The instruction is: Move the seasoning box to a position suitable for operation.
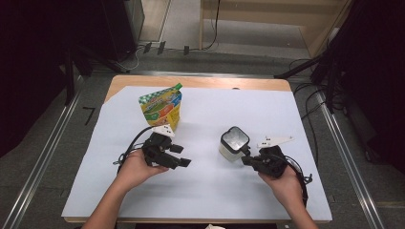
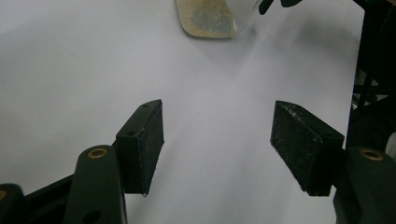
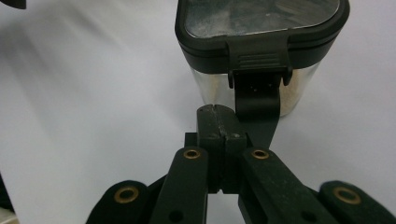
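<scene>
Clear jar (image 3: 261, 51): pale powder, lidded | right jaws together | left jaws apart

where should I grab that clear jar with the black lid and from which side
Grip the jar across its clear body, just under the black lid, coming in level from the open left side. It stands upright, and the latch tab and right gripper crowd the near side.
</scene>
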